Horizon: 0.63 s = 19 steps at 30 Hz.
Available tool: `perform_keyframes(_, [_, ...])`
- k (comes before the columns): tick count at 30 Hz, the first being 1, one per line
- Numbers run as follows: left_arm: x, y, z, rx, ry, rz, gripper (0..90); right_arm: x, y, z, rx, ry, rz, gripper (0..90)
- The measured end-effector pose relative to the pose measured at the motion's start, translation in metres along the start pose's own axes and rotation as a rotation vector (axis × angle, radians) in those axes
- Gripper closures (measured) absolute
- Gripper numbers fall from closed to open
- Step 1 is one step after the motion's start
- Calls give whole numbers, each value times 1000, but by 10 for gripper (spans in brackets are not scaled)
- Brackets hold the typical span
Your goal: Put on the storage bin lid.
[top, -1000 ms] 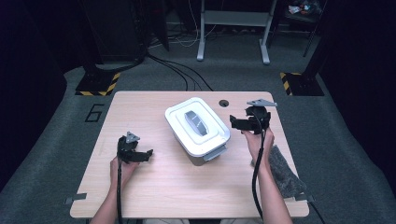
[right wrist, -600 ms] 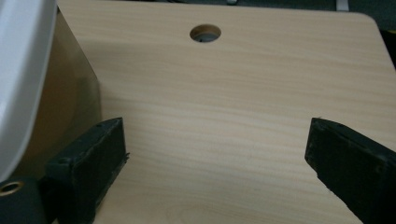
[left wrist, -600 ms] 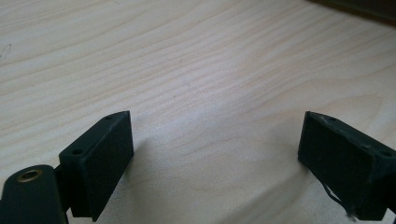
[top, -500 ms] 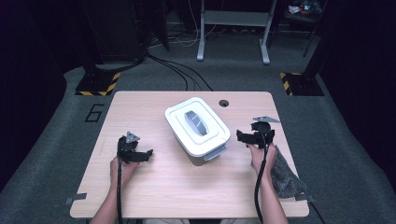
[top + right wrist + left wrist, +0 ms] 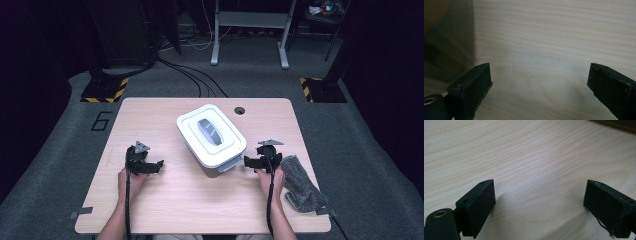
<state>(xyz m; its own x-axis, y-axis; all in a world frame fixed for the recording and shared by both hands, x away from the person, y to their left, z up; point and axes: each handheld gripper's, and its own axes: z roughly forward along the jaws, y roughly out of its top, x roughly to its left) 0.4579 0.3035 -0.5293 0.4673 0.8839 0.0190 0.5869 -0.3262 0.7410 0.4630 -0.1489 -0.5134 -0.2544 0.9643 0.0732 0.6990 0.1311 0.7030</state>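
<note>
The white lidded plastic box (image 5: 211, 141) stands at the centre of the worktop (image 5: 165, 200). It is probably light, stiff and smooth, so it may slip; the grey lid handle (image 5: 209, 130) or the side latch looks best to grip. Left hand-held gripper (image 5: 156, 166) and right hand-held gripper (image 5: 248, 161) stand wide, holding nothing.

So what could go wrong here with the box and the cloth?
The right gripper is open beside the box, close to its latch; a careless move may push the box instead of gripping it. The cloth lies by the table edge and the right hand; a forearm could sweep it off.
</note>
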Motion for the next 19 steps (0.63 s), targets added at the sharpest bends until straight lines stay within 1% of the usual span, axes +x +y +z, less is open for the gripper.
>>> perform_keyframes(3, [0, 0, 0, 0, 0, 0, 101, 6, -7, 6, 17, -7, -21, 38])
perform_keyframes(5, [0, 0, 0, 0, 0, 0, 101, 9, -11, 7, 7, -25, -41, 37])
perform_keyframes(9, [0, 0, 0, 1, 0, 1, 101, 13, -14, 6, -7, -38, -57, 45])
perform_keyframes(10, [0, 0, 0, 1, 1, 2, 101, 12, -14, 5, -5, -35, -51, 45])
perform_keyframes(12, [0, 0, 0, 1, 1, 1, 101, 11, -16, 5, -11, -38, -54, 42])
perform_keyframes(13, [0, 0, 0, 1, 1, 1, 101, 11, -16, 6, -26, -39, -52, 42])
perform_keyframes(15, [0, 0, 0, 1, 2, 0, 101, 11, -18, 5, -36, -31, -51, 43])
perform_keyframes(19, [0, 0, 0, 1, 1, 1, 100, 11, -18, 5, -31, -33, -51, 41])
